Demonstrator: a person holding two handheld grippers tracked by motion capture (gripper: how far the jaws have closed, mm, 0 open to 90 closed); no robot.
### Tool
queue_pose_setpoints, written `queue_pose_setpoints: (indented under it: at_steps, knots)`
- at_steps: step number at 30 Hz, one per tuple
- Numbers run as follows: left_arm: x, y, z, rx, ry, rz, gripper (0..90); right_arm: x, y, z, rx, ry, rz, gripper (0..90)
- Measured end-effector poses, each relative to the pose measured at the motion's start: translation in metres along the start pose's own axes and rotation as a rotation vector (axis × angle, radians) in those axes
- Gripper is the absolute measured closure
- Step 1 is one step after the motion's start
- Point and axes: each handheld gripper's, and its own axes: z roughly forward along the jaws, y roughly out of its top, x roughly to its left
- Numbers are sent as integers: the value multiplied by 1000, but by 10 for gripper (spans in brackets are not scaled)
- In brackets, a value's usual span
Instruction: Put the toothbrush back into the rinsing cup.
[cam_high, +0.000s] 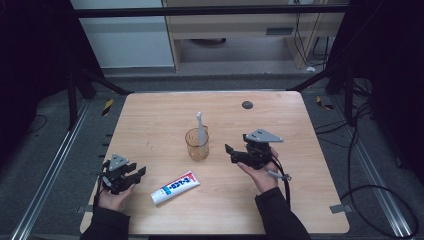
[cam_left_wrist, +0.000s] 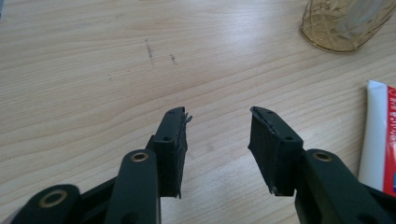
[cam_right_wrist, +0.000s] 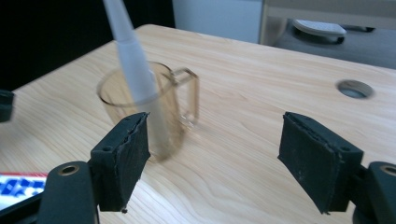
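A pale wooden table (cam_high: 150, 120) is standing in a dim workspace, with a person's two hands reaching in from its near edge, each holding a black two-jaw gripper. The right gripper (cam_high: 231, 152) is hovering with jaws spread wide and empty, just to the right of an amber glass mug (cam_high: 197, 144) at the table's centre, where a white toothbrush (cam_high: 200, 127) is standing nearly upright. The left gripper (cam_high: 137, 173) is resting released, just left of a toothpaste tube (cam_high: 175, 187) lying slantwise, cap end toward the person.
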Motion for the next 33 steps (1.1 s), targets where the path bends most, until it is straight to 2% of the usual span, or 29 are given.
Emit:
queue_pose_setpoints:
  at_steps: [3,12,19,26,29,33]
  knots:
    - [-3,2,0,18,-9,21,590,-12,-8,-9,19,-26,-2,243]
    - [-8,4,1,60,-94,16,684,-34,-26,-29,57,-74,-16,243]
    - [-24,5,3,127,-134,71,765,-44,-38,-41,90,-92,-17,238]
    - [-43,2,6,213,-186,150,815,-54,-52,-53,119,-129,-17,235]
    - [-47,1,5,221,-188,164,829,-58,-56,-57,125,-140,-14,234]
    - [-47,0,2,216,-191,157,844,-61,-60,-61,129,-146,-3,231]
